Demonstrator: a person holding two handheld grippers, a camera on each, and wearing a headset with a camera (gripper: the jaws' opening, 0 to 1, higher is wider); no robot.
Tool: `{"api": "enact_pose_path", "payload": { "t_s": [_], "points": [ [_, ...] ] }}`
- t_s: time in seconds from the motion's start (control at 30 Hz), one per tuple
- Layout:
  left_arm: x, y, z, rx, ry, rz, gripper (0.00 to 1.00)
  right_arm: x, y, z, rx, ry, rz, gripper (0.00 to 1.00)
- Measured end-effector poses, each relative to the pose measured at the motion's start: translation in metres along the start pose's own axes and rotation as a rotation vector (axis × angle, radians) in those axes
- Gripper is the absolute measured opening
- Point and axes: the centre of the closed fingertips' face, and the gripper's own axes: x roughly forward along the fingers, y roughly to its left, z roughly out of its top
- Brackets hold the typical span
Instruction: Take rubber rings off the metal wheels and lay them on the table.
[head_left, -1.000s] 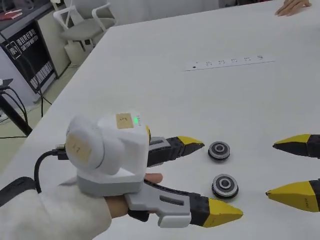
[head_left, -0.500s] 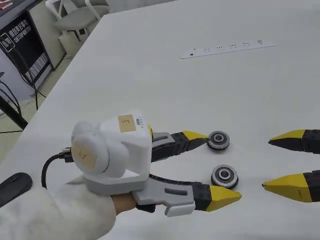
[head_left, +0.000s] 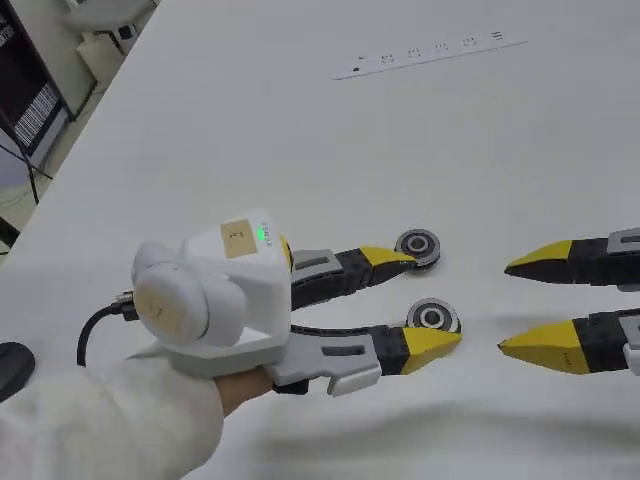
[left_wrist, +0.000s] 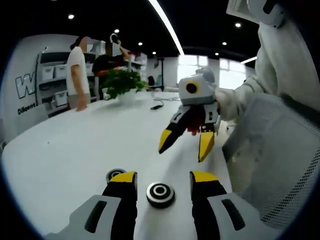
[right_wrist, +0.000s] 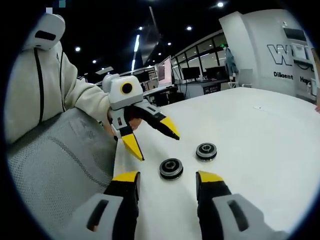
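Note:
Two metal wheels with black rubber rings lie on the white table (head_left: 250, 130). The near wheel (head_left: 432, 316) (left_wrist: 160, 194) (right_wrist: 171, 168) sits just beyond the tips of my left gripper (head_left: 418, 298) (left_wrist: 161, 176), which is open, its near yellow tip touching or almost touching the wheel. The far wheel (head_left: 417, 244) (left_wrist: 116, 175) (right_wrist: 206, 151) lies beside the left gripper's far tip. My right gripper (head_left: 523, 305) (right_wrist: 166, 176) is open at the right, tips pointing at the wheels from a short distance, with nothing between them.
A white strip with small markings (head_left: 430, 52) lies far across the table. A black cable (head_left: 95, 330) trails from the left gripper. A dark stand (head_left: 30, 100) is off the table's left edge. People stand by shelves (left_wrist: 80, 70) in the background.
The left gripper has moved forward so its tips now reach the two wheels. The right gripper has come a little closer from the right. The head camera has tilted down.

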Motion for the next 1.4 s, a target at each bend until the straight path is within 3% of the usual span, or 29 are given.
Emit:
{"api": "enact_pose_path", "payload": {
  "t_s": [0.43, 0.83, 0.97, 1.07, 1.13, 1.4],
  "points": [
    [0.009, 0.005, -0.019, -0.024, 0.017, -0.01, 0.27, 0.028, -0.007, -0.019, -0.006, 0.057, 0.036, 0.29],
    [0.013, 0.007, -0.032, -0.009, 0.053, -0.009, 0.21, 0.042, -0.009, -0.025, 0.004, 0.081, 0.062, 0.25],
    [0.012, 0.007, -0.031, 0.002, 0.046, -0.005, 0.2, 0.043, -0.009, -0.025, -0.002, 0.087, 0.064, 0.22],
    [0.013, 0.006, -0.03, 0.05, 0.05, -0.005, 0.18, 0.044, -0.01, -0.025, -0.013, 0.087, 0.057, 0.2],
    [0.015, 0.001, -0.031, 0.046, 0.052, -0.027, 0.14, 0.044, -0.012, -0.025, -0.019, 0.089, 0.055, 0.19],
    [0.011, -0.001, -0.028, 0.054, 0.044, -0.023, 0.14, 0.042, -0.01, -0.029, -0.079, 0.131, 0.035, 0.1]
  ]
}}
